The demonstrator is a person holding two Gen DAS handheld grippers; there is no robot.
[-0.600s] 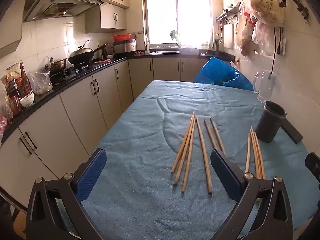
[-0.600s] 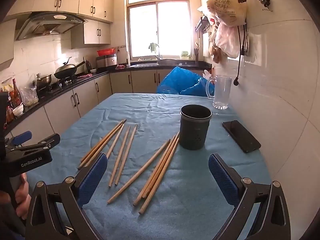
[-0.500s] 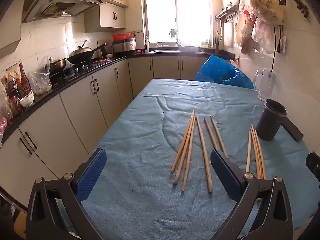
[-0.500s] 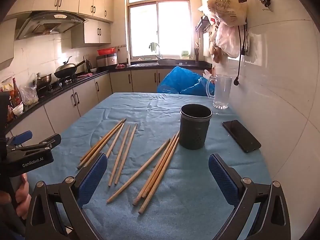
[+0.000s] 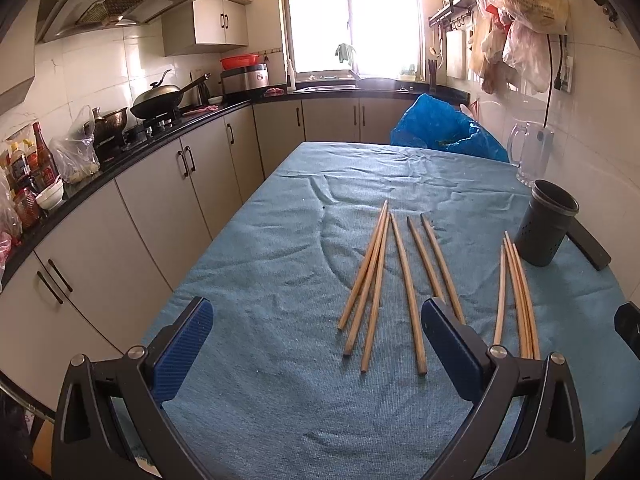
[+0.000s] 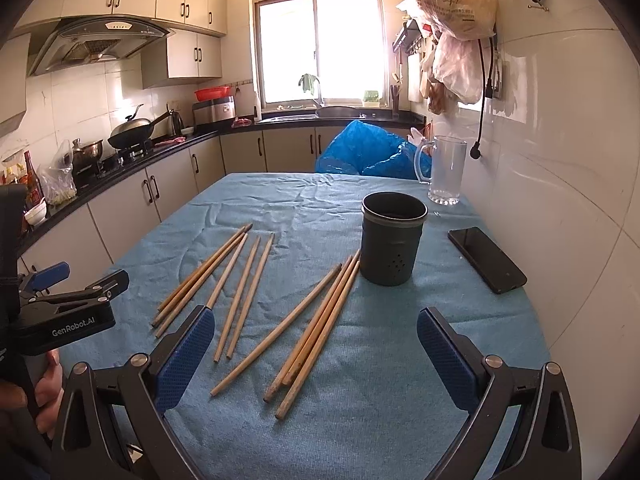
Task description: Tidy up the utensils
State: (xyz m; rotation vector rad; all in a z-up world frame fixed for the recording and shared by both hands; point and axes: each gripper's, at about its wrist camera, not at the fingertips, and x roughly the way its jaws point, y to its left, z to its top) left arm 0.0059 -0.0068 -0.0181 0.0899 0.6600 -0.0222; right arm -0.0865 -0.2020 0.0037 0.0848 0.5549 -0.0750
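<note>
Left gripper (image 5: 316,344) jaws spread wide, nothing between the pads, hanging above the near end of the cloth (image 5: 280,272); right gripper (image 6: 316,344) likewise wide open and empty, also tipped down toward the cloth; no pad touches anything. Chopsticks lie loose on the cloth in two clusters. Left group (image 5: 384,280): six sticks fanned ahead of the left gripper, slightly toward its right finger (image 5: 452,344); that finger overlaps the near ends of the two rightmost in the left wrist view, contact cannot be told. Right group (image 6: 316,328): four sticks lying diagonally just ahead of the right gripper, between its fingers as seen from the right wrist; far tips reach close to the foot of the cup (image 6: 392,244); whether they touch it cannot be told. Cup is dark, upright, mouth open, perforated low on its side; it stands ahead of the right gripper, and ahead and far right of the left one. Phone (image 6: 486,260) flat on the cloth, right of the cup, apart from it. Glass mug (image 6: 446,170) upright beyond the cup at the far right of the table; blue bag (image 6: 364,154) past the far edge. A hand (image 6: 44,392) grips the left gripper's handle, seen at the left edge of the right wrist view.
</note>
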